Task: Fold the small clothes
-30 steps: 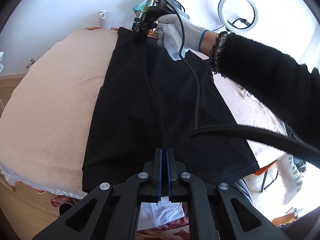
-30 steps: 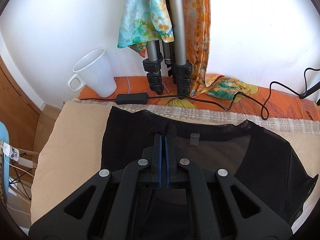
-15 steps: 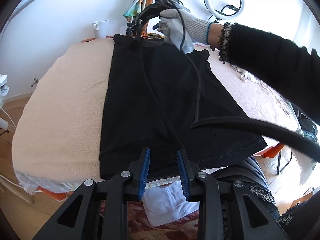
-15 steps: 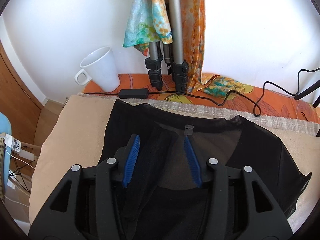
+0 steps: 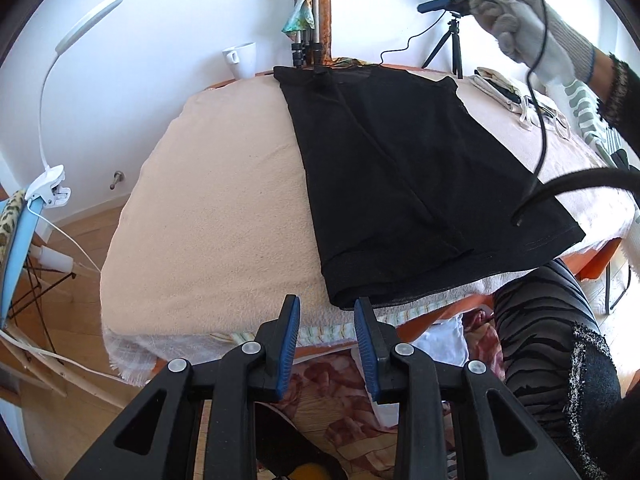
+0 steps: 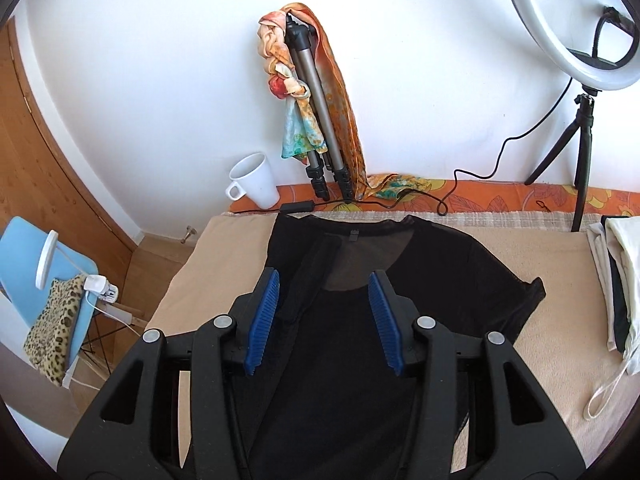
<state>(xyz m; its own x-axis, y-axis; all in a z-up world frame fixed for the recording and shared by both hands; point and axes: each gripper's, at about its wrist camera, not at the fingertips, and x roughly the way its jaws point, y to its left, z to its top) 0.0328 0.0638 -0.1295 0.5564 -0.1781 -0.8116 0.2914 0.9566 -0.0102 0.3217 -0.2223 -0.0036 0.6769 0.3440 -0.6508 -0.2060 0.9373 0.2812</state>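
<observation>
My left gripper [image 5: 326, 322] off the table's near edge, jaws apart, nothing between them; my right gripper [image 6: 323, 314] raised over the black top [image 5: 404, 168], jaws apart, empty; top lying flat on the beige blanket [image 5: 216, 216], small neck tag [image 6: 353, 234] unreadable

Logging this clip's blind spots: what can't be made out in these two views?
- Left wrist view: black garment, right hem corner hidden by a black hose.
- Right wrist view: garment's near half hidden by the right hand-held gripper.
- Right wrist view: folded pile cut off by the edge.

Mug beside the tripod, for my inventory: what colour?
White; the mug shows best in the right wrist view.
</observation>
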